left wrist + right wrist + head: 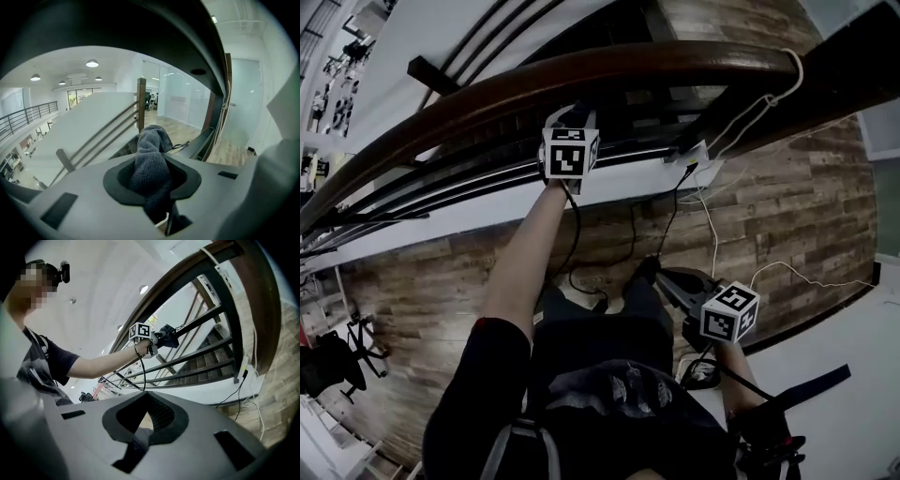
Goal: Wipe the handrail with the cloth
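The dark brown wooden handrail (628, 66) curves from lower left to upper right in the head view. My left gripper (572, 117) reaches up against its near side, below the rail's top. It is shut on a grey knitted cloth (150, 161), which bulges out between the jaws. The rail (117, 28) fills the top of the left gripper view. From the right gripper view, the cloth (168, 337) sits just under the handrail (187, 275). My right gripper (661, 274) hangs low by the person's hip. It (145, 420) is shut, with nothing in it.
Black metal rails (487, 187) run below the handrail. A white cable (750, 112) loops over the rail down to a white box (698, 155). Black cables trail on the wood floor (806, 206). Stairs (211, 348) descend behind the railing. A black chair (328, 361) stands far left.
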`<state>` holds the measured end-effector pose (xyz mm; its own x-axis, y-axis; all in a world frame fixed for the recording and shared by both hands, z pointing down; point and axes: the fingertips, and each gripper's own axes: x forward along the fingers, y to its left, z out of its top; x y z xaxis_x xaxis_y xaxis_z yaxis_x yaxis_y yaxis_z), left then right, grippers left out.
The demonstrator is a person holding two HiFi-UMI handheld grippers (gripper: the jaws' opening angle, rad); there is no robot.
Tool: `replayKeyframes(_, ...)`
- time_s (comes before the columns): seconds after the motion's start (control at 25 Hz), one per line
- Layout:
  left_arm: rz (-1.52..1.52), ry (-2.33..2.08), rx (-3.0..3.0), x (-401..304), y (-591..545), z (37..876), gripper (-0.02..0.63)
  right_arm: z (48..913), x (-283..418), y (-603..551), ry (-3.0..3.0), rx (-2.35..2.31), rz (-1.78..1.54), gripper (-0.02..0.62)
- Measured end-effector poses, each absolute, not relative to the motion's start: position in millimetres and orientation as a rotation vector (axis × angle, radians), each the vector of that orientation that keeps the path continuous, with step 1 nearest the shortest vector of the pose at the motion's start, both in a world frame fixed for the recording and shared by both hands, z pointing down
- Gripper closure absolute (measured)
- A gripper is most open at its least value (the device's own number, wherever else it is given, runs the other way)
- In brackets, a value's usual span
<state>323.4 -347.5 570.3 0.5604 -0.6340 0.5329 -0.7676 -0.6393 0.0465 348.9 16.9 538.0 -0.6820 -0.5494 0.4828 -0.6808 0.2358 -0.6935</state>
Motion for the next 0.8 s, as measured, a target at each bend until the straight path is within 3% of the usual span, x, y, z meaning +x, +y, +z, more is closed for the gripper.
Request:
replayKeyframes(0.44, 0.713, -1.243, 2.497, 22, -389, 571, 0.511, 516, 77, -62, -2.415, 1.033, 1.46, 0.591)
replayKeyframes(0.8, 0.977, -1.597, 2.231, -197, -408, 583, 0.511, 526, 14, -52, -2.445, 0.74, 1.548, 0.592)
